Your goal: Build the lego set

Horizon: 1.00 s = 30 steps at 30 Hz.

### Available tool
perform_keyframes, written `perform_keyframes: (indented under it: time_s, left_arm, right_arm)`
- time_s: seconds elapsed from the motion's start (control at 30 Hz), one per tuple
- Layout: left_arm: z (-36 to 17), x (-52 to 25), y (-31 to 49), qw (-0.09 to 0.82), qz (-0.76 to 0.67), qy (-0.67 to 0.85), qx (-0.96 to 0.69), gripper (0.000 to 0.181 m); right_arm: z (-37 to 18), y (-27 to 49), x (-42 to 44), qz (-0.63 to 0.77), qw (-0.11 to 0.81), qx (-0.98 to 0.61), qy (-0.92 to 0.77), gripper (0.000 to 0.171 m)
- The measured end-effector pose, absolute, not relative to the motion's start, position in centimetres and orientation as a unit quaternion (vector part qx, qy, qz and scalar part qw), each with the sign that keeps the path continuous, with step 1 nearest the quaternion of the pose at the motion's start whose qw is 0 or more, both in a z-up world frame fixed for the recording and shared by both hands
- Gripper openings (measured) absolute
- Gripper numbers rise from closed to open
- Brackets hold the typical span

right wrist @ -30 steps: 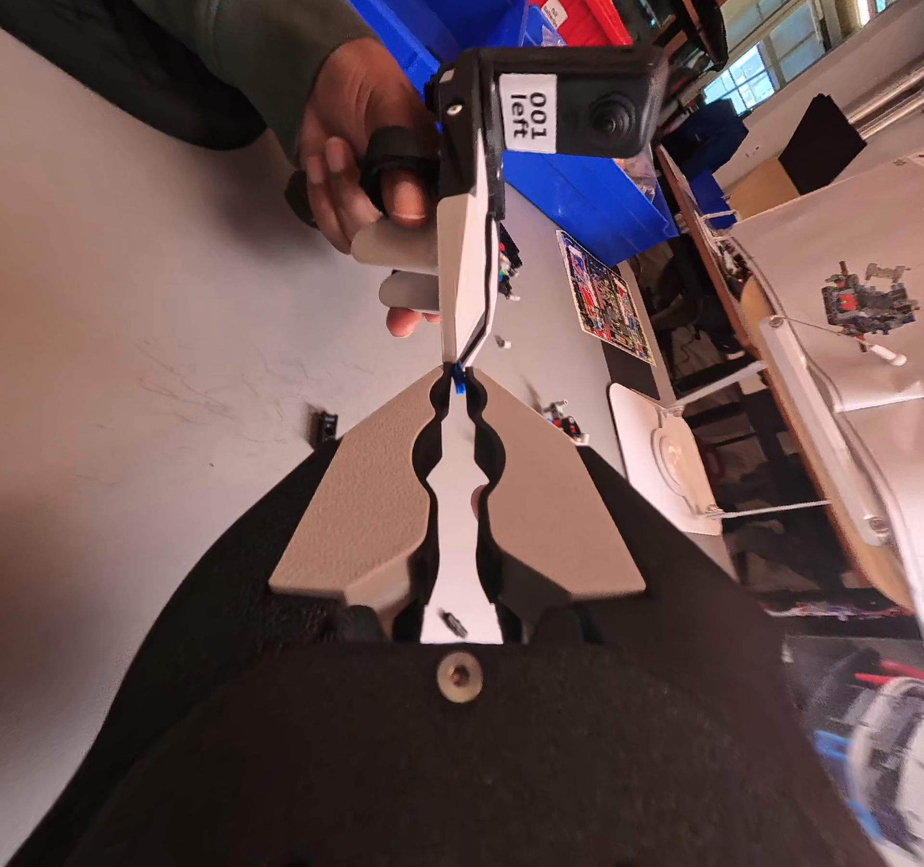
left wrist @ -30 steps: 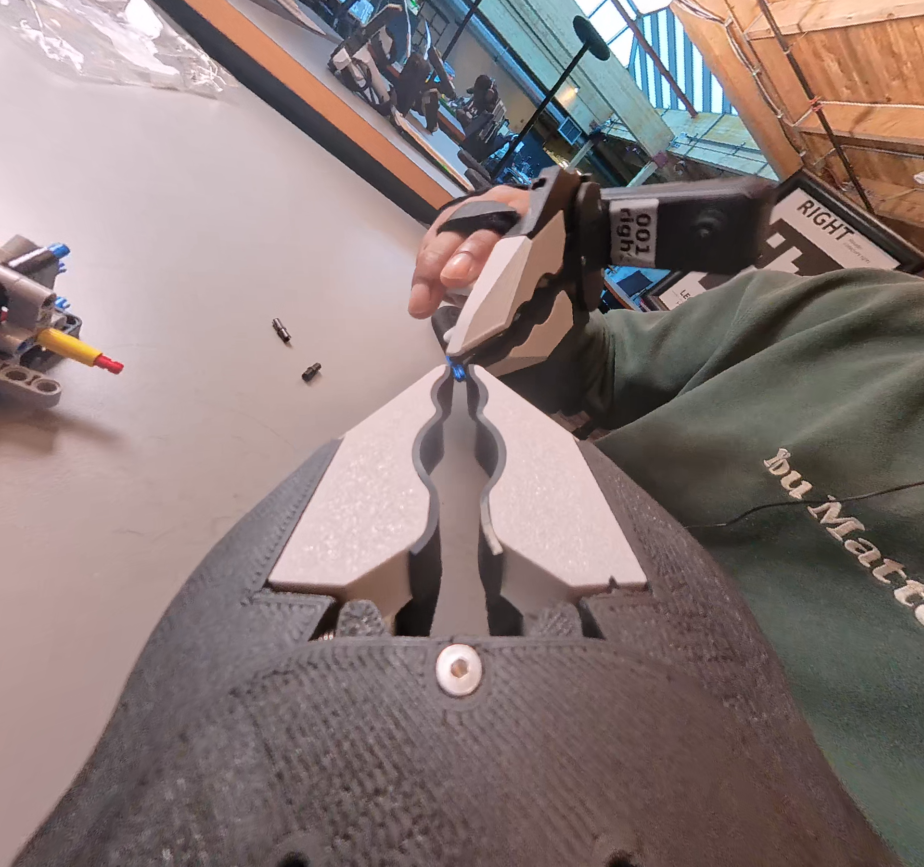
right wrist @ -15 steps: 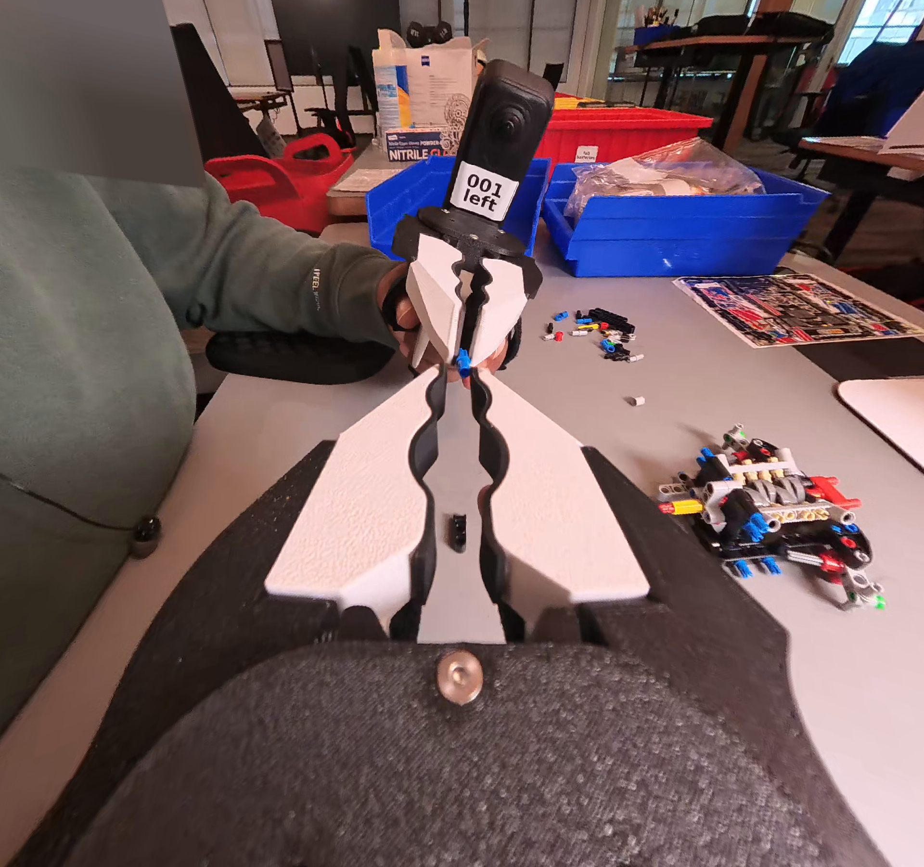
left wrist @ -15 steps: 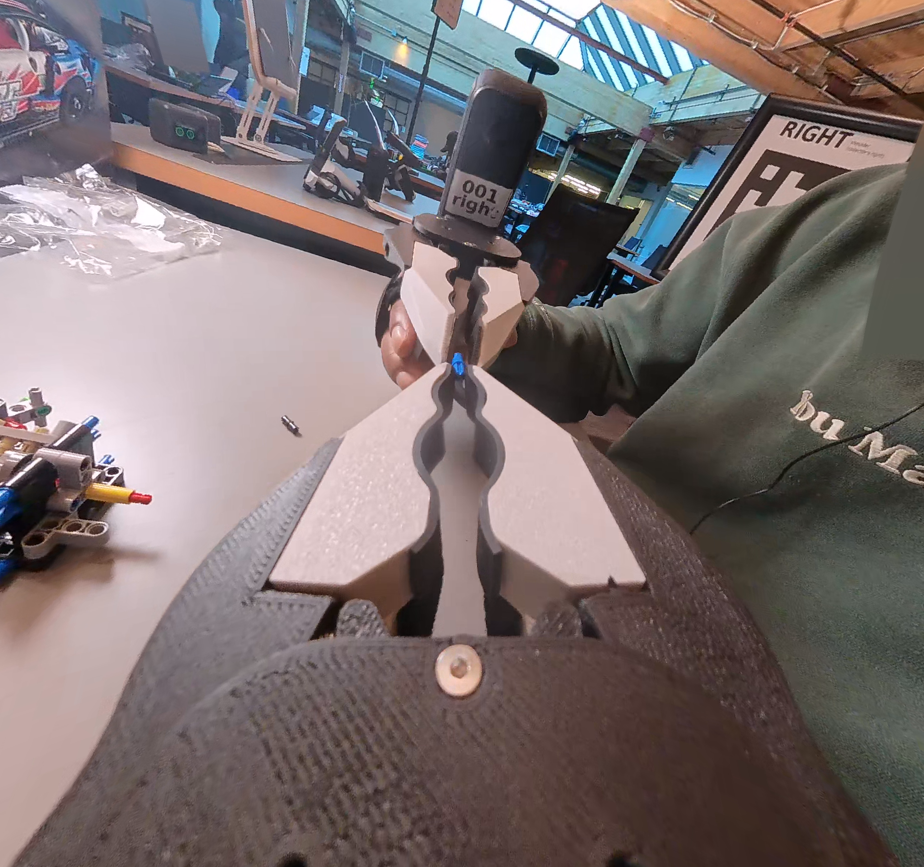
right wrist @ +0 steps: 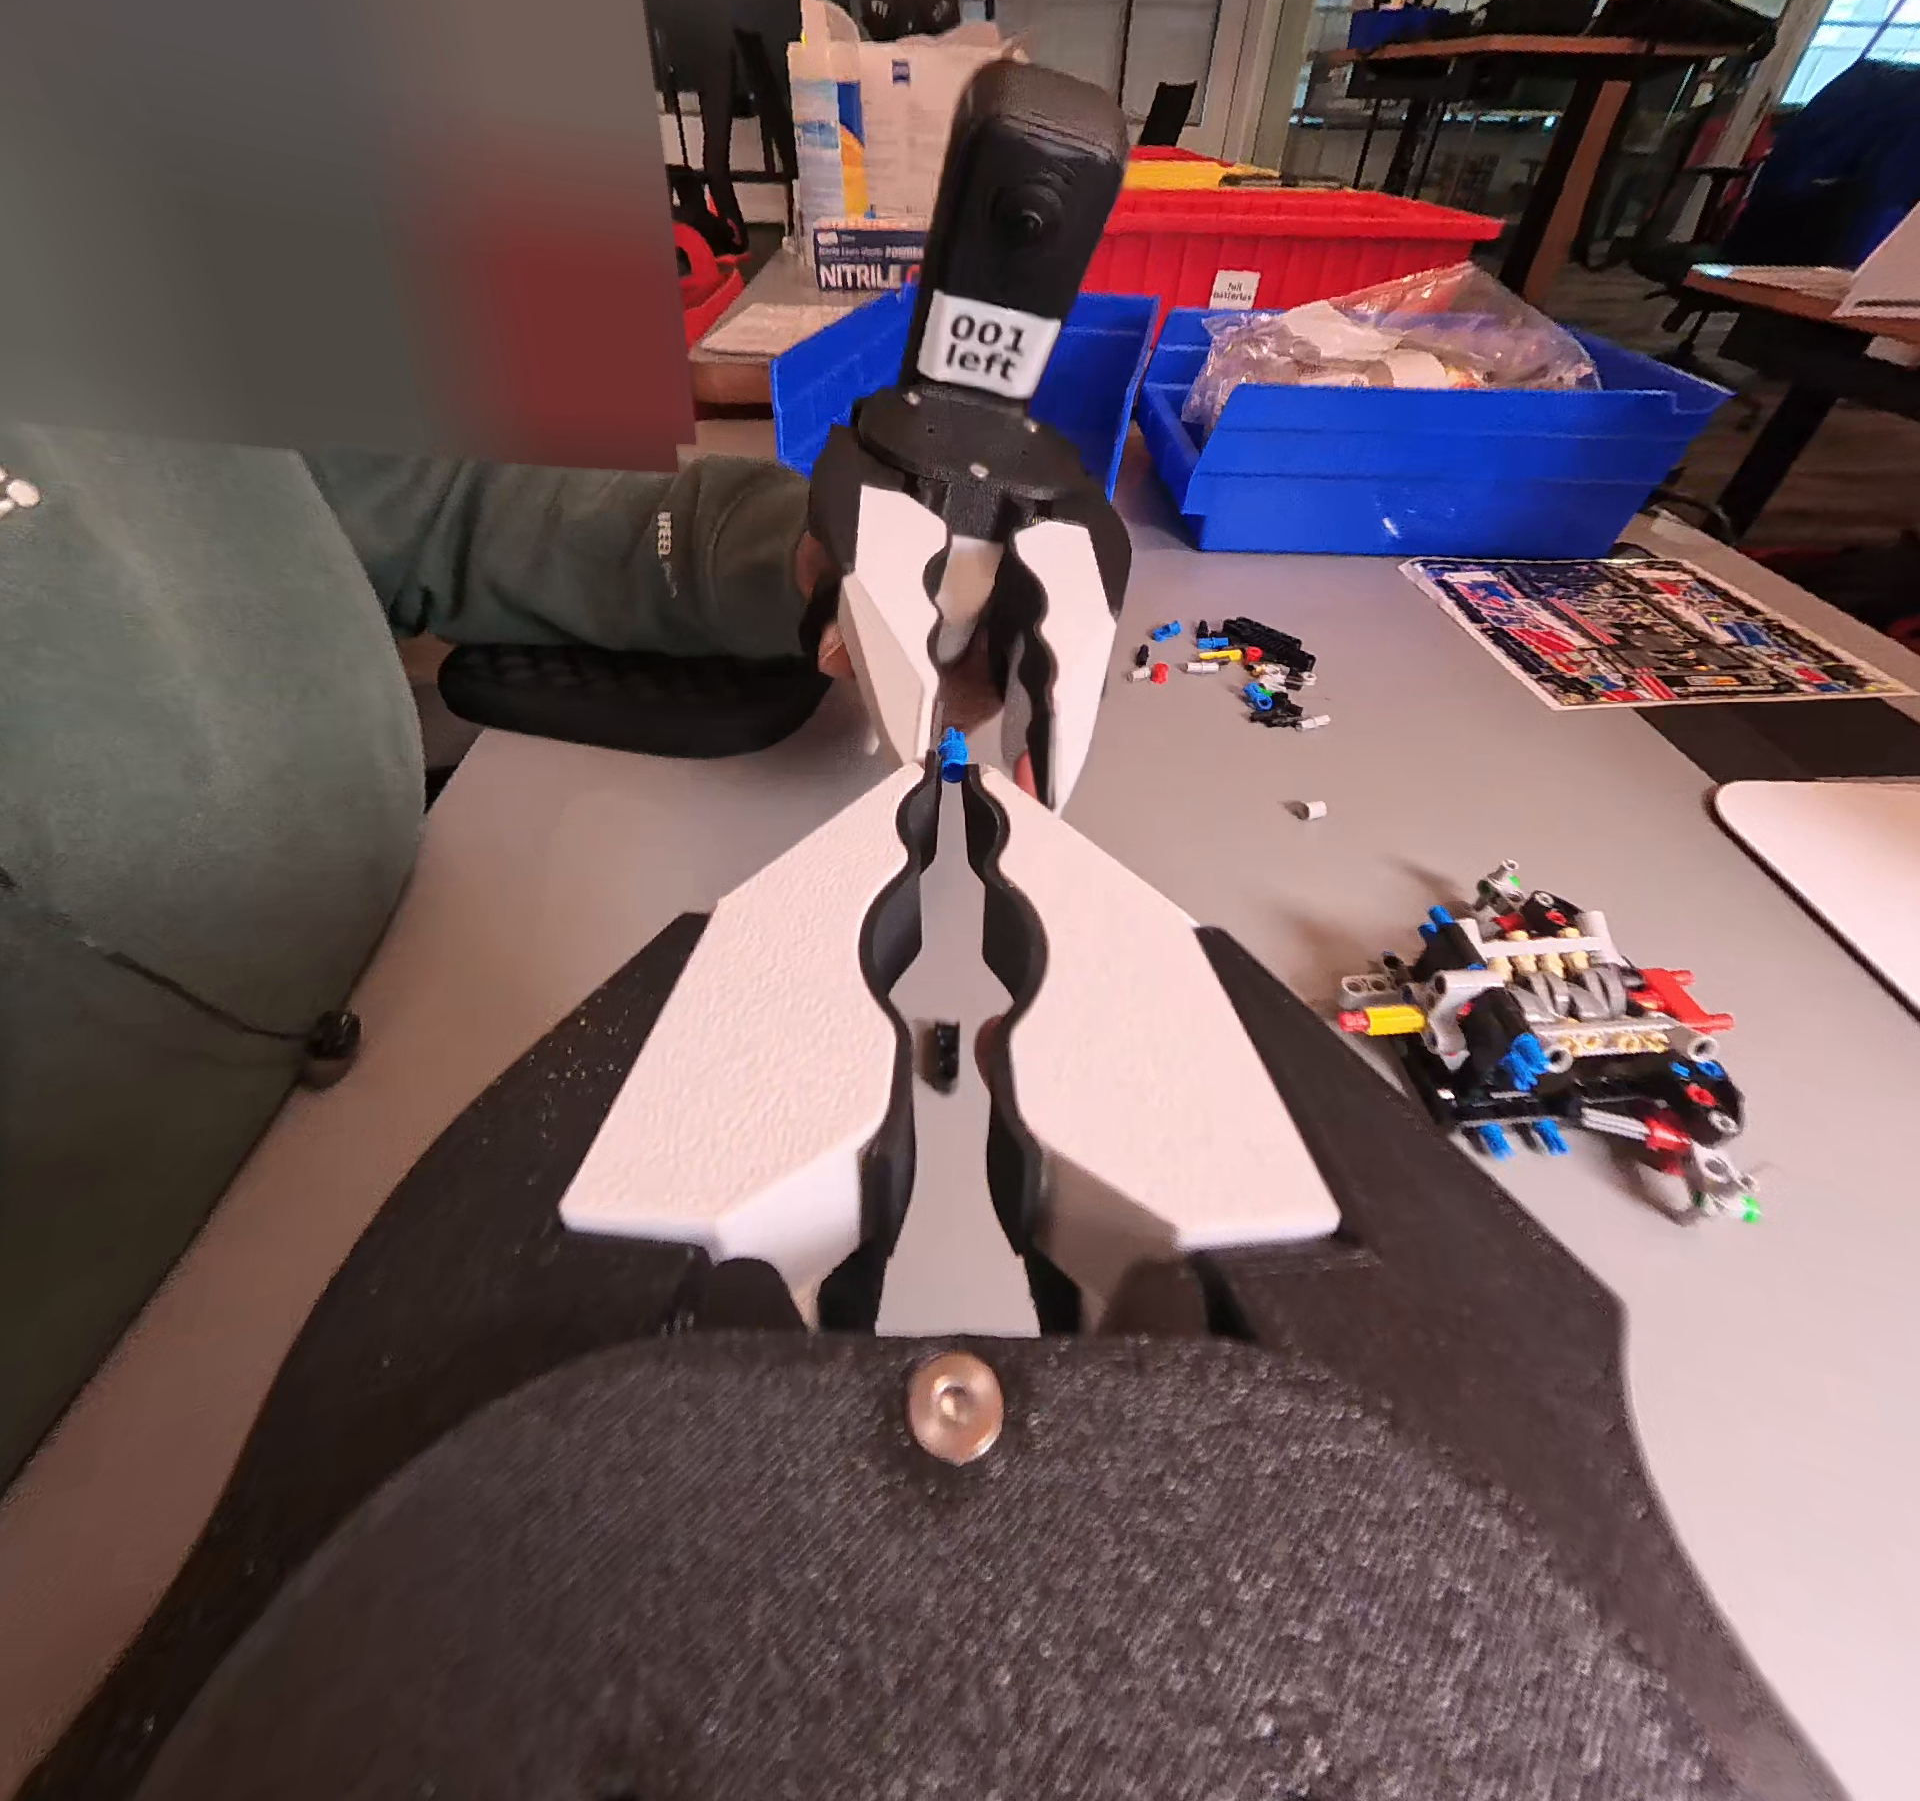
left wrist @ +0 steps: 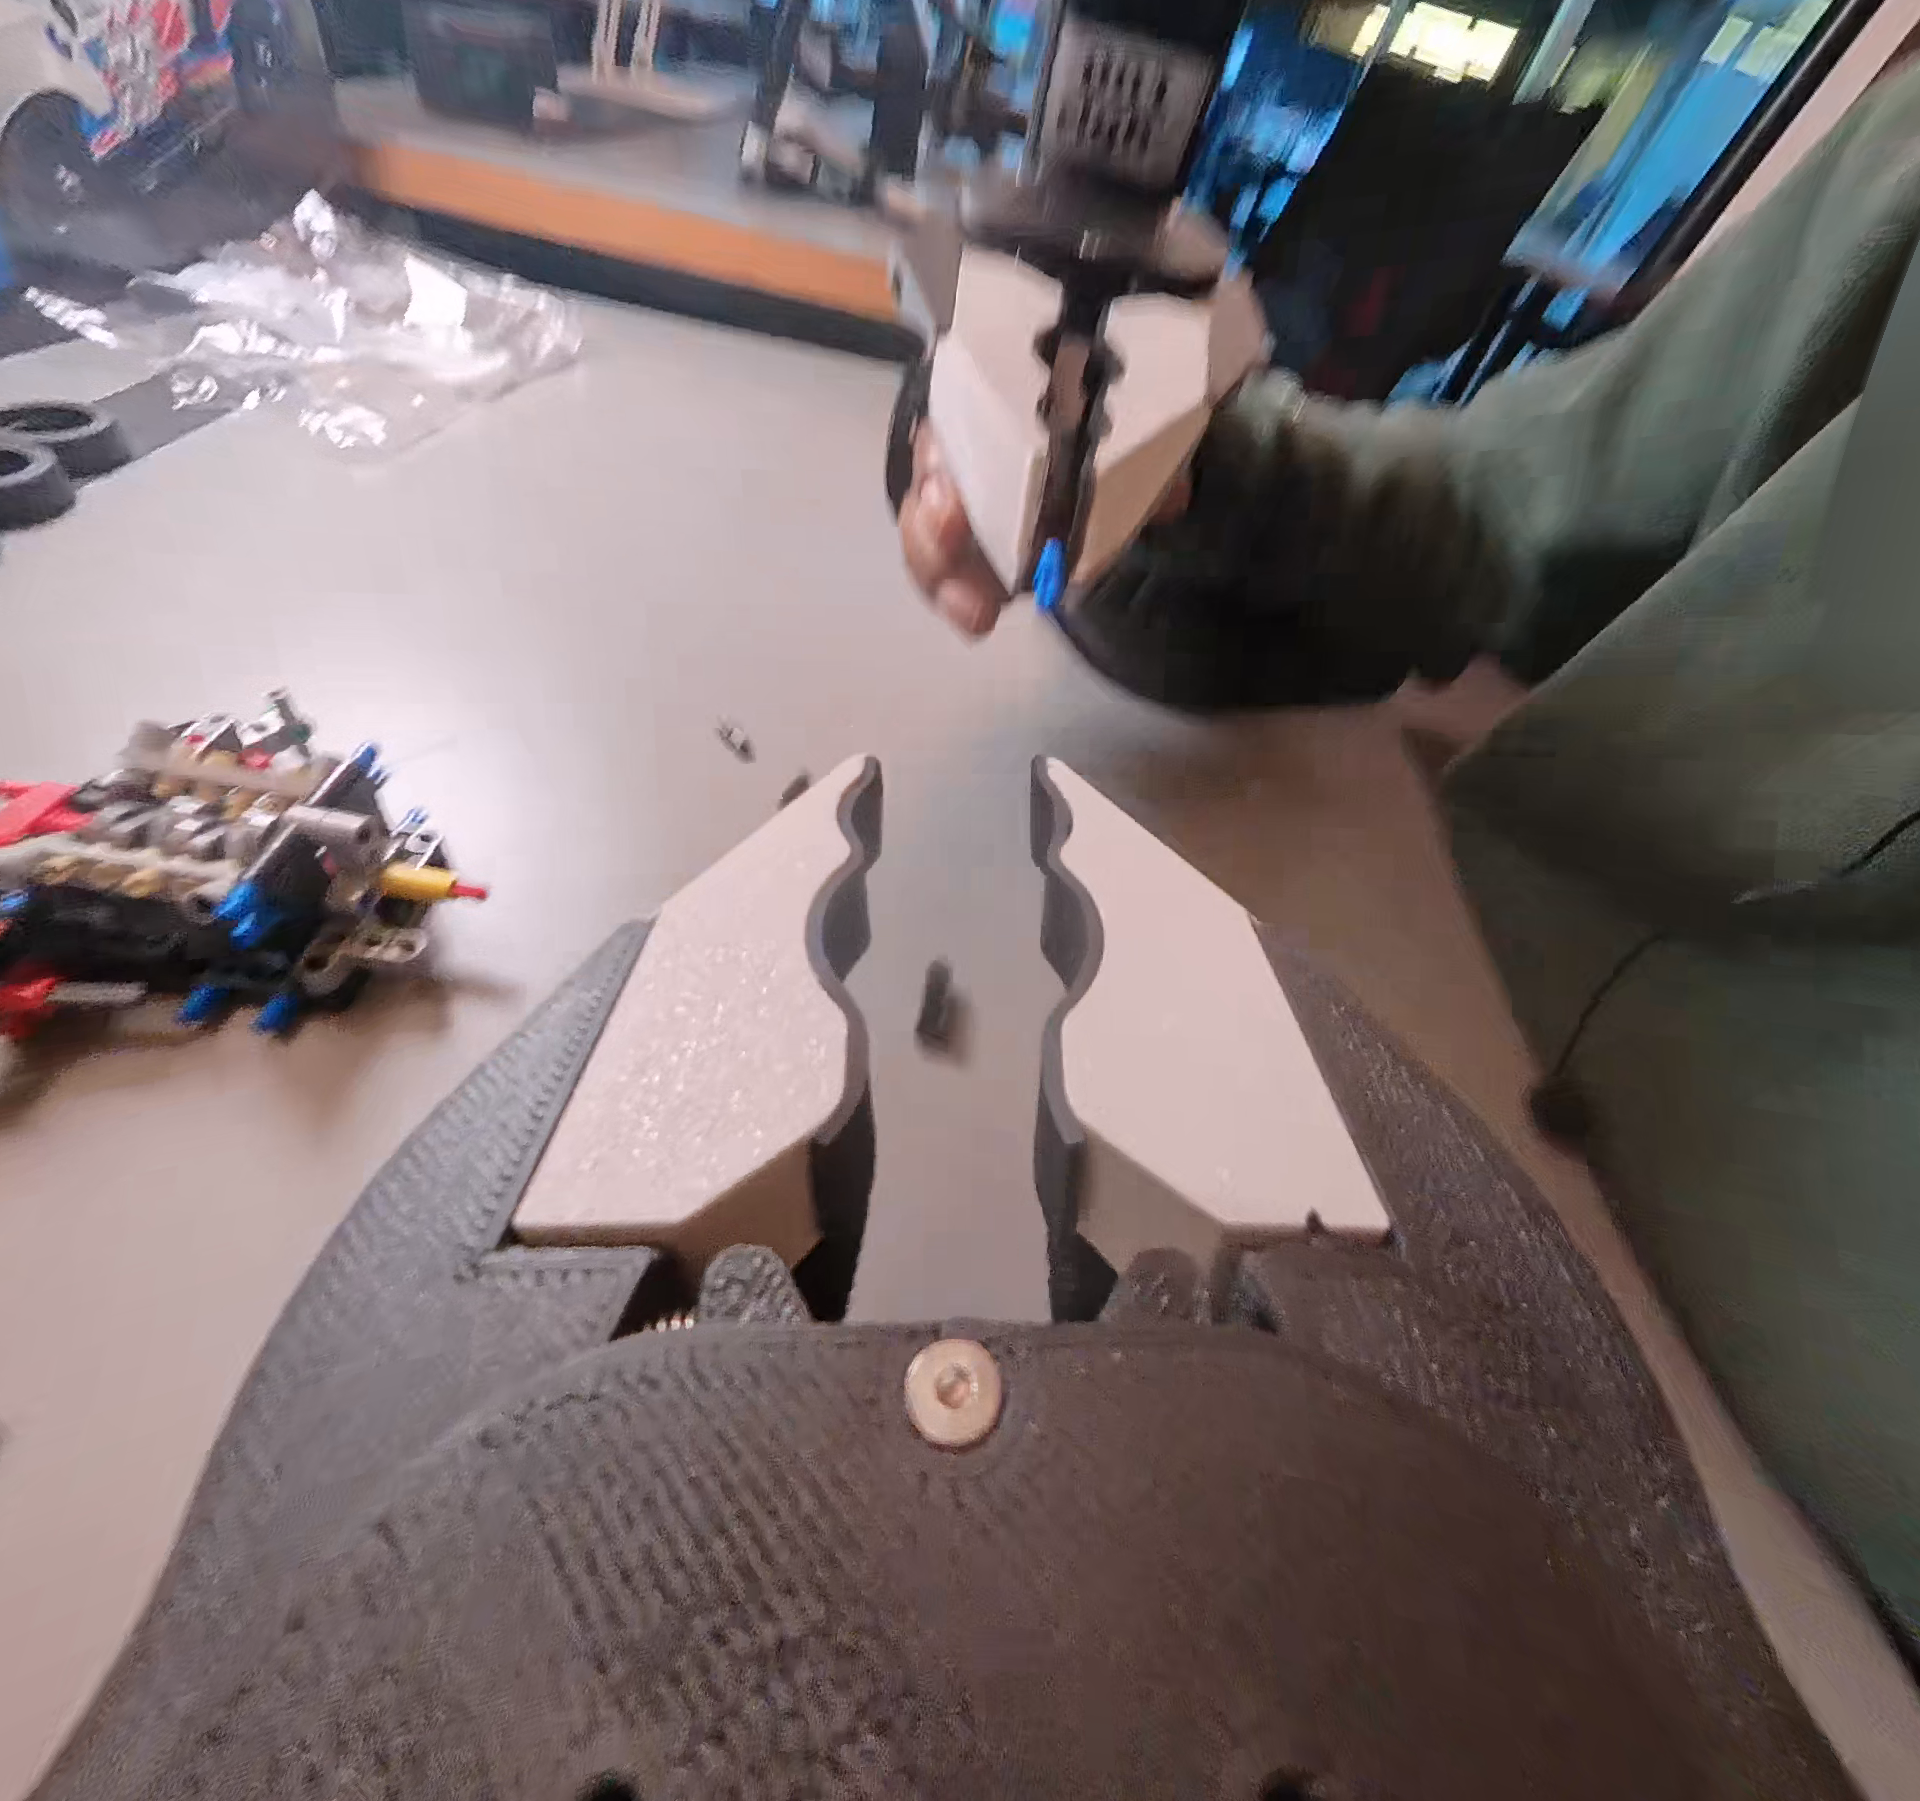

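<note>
My right gripper (right wrist: 951, 783) has its jaws pinched on a small blue pin (right wrist: 950, 752) right at the tips; the same pin (left wrist: 1047, 571) shows in the left wrist view, poking from the tips of the right gripper (left wrist: 1044, 588), held up off the bench. My left gripper (left wrist: 956, 775) has its jaws spread w/ nothing between them, and in the right wrist view it (right wrist: 982, 764) sits just past my right tips, fingers apart. A small black pin (left wrist: 938, 995) lies on the grey bench (left wrist: 623, 608) below the gap of the left jaws; it (right wrist: 943, 1047) also shows through the right jaws' gap. Two more tiny dark bits (left wrist: 736, 739) lie just beyond the left finger tip. The part-built lego model (right wrist: 1538, 1034) rests on the bench off to my right in the right wrist view, clear of both grippers; left wrist view has it (left wrist: 208, 878) toward the left edge, blurred. Farther back, loose small pieces (right wrist: 1236, 660), an instruction sheet (right wrist: 1652, 629) near the far right edge, then blue bins (right wrist: 1434, 463) w/ a plastic bag (right wrist: 1392, 338), and a red bin (right wrist: 1288, 245) behind. Clear plastic wrap (left wrist: 343, 338) and black tyres (left wrist: 42, 452) lie at the far left in the left wrist view
</note>
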<state>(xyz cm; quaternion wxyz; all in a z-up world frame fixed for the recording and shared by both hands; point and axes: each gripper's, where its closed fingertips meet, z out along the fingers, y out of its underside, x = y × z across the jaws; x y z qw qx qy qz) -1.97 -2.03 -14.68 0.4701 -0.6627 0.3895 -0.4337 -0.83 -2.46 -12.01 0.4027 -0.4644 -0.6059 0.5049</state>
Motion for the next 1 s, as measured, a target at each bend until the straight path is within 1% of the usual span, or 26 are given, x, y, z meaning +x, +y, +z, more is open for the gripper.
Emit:
perform_keyframes:
  time_s: [0.07, 0.13, 0.27, 0.53, 0.6, 0.63, 0.67, 0.8, 0.93, 1.0]
  left_arm:
    - [-17.0, -2.5, -2.0, 0.445, -0.370, 0.432, -0.692, 0.029]
    - [-19.3, -2.7, -2.1, 0.414, -0.329, 0.461, -0.712, 0.027]
    - [-22.2, -2.4, -2.7, 0.364, -0.294, 0.501, -0.728, 0.025]
    - [-24.4, -2.0, -3.0, 0.335, -0.245, 0.548, -0.726, 0.020]
    - [-24.6, -1.7, -3.0, 0.333, -0.240, 0.555, -0.724, 0.015]
    - [-24.6, -1.6, -2.9, 0.335, -0.234, 0.556, -0.723, 0.007]
    - [-24.6, -1.5, -2.8, 0.337, -0.229, 0.557, -0.724, 0.007]
    - [-24.2, -1.2, -3.2, 0.322, -0.264, 0.535, -0.735, 0.007]
    - [-23.7, -1.0, -4.1, 0.263, -0.353, 0.464, -0.768, 0.007]
    - [-23.7, -1.1, -4.3, 0.241, -0.370, 0.440, -0.782, 0.007]
  right_arm:
    - [-12.5, -2.1, 0.1, 0.488, 0.397, -0.469, -0.620, 0.003]
    - [-13.2, -1.6, 0.9, 0.476, 0.387, -0.478, -0.629, 0.003]
    - [-14.8, -0.6, 2.0, 0.456, 0.370, -0.498, -0.638, 0.003]
    - [-16.6, 0.2, 2.2, 0.448, 0.347, -0.517, -0.641, 0.003]
    - [-16.8, 0.2, 2.2, 0.449, 0.345, -0.519, -0.641, 0.003]
    - [-16.9, 0.2, 2.2, 0.449, 0.344, -0.520, -0.641, 0.003]
    - [-17.0, 0.2, 2.2, 0.448, 0.343, -0.521, -0.641, 0.003]
    - [-17.3, 0.1, 2.0, 0.444, 0.338, -0.523, -0.644, 0.003]
    - [-18.0, -1.0, 1.7, 0.441, 0.317, -0.520, -0.659, 0.003]
    - [-18.8, -2.0, 1.4, 0.431, 0.300, -0.514, -0.678, 0.003]
